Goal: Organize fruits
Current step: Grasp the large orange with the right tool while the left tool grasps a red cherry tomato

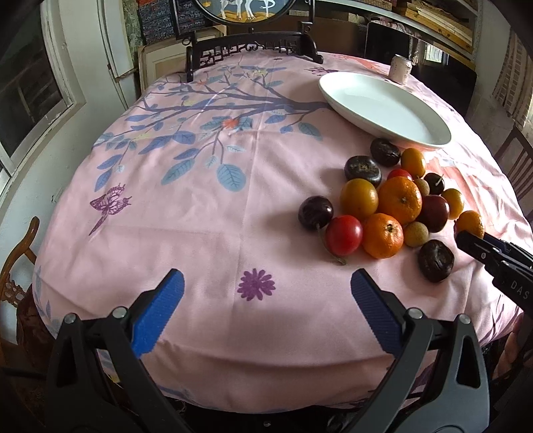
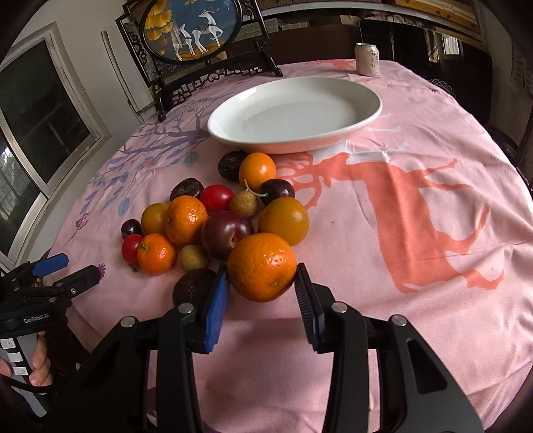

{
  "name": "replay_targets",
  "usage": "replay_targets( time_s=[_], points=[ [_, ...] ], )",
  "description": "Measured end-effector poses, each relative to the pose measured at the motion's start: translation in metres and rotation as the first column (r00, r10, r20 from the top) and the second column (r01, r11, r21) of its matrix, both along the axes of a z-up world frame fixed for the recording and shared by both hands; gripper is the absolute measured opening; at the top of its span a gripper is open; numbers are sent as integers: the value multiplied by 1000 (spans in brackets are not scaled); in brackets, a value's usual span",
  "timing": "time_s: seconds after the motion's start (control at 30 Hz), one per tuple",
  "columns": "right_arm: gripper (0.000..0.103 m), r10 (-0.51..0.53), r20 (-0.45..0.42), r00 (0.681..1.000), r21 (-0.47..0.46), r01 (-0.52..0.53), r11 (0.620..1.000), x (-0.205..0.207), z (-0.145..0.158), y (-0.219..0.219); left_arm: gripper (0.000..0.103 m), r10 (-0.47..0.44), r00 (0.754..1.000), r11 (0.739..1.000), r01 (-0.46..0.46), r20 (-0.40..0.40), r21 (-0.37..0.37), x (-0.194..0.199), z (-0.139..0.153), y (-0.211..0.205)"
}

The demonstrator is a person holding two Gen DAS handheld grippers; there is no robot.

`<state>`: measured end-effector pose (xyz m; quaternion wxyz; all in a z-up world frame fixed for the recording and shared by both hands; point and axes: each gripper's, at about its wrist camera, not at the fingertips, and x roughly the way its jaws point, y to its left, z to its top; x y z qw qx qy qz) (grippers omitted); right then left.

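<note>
A pile of small fruits lies on the pink tablecloth (image 1: 200, 216) in front of an empty white oval plate (image 1: 333, 93) (image 2: 233, 133). It holds tangerines (image 1: 399, 200), dark plums (image 2: 226, 234), red tomatoes (image 1: 343, 234), longans and wrinkled dark fruits (image 1: 435, 260). My right gripper (image 2: 261, 271) is shut on the nearest tangerine (image 2: 261, 266), a blue pad against each side. The left wrist view shows that gripper (image 1: 466, 238) at the pile's right edge. My left gripper (image 1: 266, 279) (image 2: 71, 268) stands open over bare cloth left of the pile, with nothing between its fingers.
A drinks can (image 2: 367, 59) (image 1: 401, 68) stands behind the plate. A dark wooden stand with a round deer picture (image 2: 190, 30) is at the table's far edge. A wooden chair (image 1: 16, 266) is at the left. A person's hand (image 2: 40, 363) holds the left gripper's handle.
</note>
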<state>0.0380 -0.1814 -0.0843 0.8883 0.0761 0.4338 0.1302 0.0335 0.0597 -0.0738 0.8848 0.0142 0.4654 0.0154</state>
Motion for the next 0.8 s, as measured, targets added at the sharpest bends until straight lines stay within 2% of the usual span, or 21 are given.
replay_targets(
  time_s=[0.07, 0.17, 0.37, 0.63, 0.7, 0.77, 0.8],
  points=[
    [40, -16, 23, 1000, -31, 17, 999, -8, 6, -4, 101, -14, 1000, 1000, 14, -4, 20, 3, -4, -8],
    [40, -34, 16, 999, -31, 34, 999, -17, 7, -13, 101, -27, 999, 999, 28, -24, 33, 13, -15, -18],
    [40, -50, -1, 999, -14, 50, 999, -21, 3, -25, 97, -11, 998, 1000, 10, -66, -15, 23, -27, -18],
    [41, -55, -21, 998, 8, 55, 998, -21, 0, -28, 97, -59, 998, 997, 60, 20, -53, 16, -3, -24],
    [41, -55, -21, 998, 7, 55, 998, -21, 0, -28, 90, -74, 997, 996, 75, 20, -50, 17, -3, -28],
    [41, -56, -22, 998, 9, 56, 998, -22, 0, -29, 74, -91, 996, 994, 91, 1, -63, 19, -6, -30],
    [41, -57, -21, 998, 9, 57, 998, -22, 1, -29, 71, -95, 995, 993, 94, -11, -74, 19, -8, -30]
  ],
)
